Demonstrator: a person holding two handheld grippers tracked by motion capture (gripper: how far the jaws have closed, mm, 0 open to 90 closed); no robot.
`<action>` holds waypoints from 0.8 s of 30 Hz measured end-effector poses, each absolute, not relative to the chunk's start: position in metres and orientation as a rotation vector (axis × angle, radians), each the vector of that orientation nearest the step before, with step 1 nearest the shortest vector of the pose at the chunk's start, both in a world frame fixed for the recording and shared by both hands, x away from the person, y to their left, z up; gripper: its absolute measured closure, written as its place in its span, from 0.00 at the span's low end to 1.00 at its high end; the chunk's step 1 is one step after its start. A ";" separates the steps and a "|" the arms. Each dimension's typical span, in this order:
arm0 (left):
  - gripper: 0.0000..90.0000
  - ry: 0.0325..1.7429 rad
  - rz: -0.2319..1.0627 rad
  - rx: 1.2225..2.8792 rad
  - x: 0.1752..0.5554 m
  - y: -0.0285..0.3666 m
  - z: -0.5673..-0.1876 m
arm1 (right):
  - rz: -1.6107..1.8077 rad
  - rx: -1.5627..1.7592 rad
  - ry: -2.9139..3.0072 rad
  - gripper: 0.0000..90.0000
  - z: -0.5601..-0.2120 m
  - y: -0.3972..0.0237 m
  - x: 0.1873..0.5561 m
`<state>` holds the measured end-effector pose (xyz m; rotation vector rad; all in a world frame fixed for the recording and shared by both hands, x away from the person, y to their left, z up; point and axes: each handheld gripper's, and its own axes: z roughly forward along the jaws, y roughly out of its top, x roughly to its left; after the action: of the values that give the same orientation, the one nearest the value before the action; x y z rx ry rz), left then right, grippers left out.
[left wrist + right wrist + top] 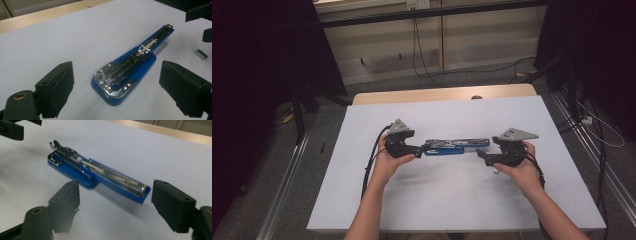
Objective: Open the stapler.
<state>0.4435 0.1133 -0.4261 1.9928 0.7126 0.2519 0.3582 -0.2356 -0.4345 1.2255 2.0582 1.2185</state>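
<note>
Spread jaws of each hand-held gripper [115,82] [115,205] flanking the blue stapler [456,146], untouched.

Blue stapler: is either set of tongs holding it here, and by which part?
Nothing is held. The blue stapler lies flat on the table, with the left tongs and right tongs open and clear of it.
</note>
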 end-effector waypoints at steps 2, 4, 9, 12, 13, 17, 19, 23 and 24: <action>0.13 0.717 0.250 1.999 0.442 0.113 -0.427 | 1.213 1.232 2.069 0.22 -0.438 -0.239 0.353; 0.12 0.719 0.248 2.002 0.441 0.115 -0.428 | 1.208 1.243 2.073 0.20 -0.441 -0.242 0.348; 0.12 0.727 0.255 2.007 0.438 0.118 -0.428 | 1.203 1.253 2.089 0.18 -0.444 -0.246 0.337; 0.11 0.729 0.270 2.014 0.436 0.122 -0.427 | 1.210 1.259 2.086 0.18 -0.447 -0.249 0.333; 0.11 0.730 0.269 2.013 0.435 0.124 -0.427 | 1.209 1.264 2.082 0.18 -0.448 -0.251 0.331; 0.11 0.727 0.274 2.018 0.432 0.127 -0.428 | 1.186 1.273 2.100 0.18 -0.452 -0.252 0.326; 0.10 0.730 0.287 2.029 0.431 0.129 -0.428 | 1.174 1.260 2.109 0.18 -0.452 -0.253 0.322; 0.10 0.739 0.285 2.014 0.429 0.133 -0.427 | 1.175 1.271 2.121 0.18 -0.456 -0.255 0.315; 0.10 0.740 0.286 2.008 0.429 0.133 -0.426 | 1.168 1.273 2.127 0.18 -0.457 -0.256 0.313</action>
<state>0.4289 0.1332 -0.4264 2.0085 0.7396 0.2859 0.3131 -0.2556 -0.4574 1.2733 2.1265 1.1678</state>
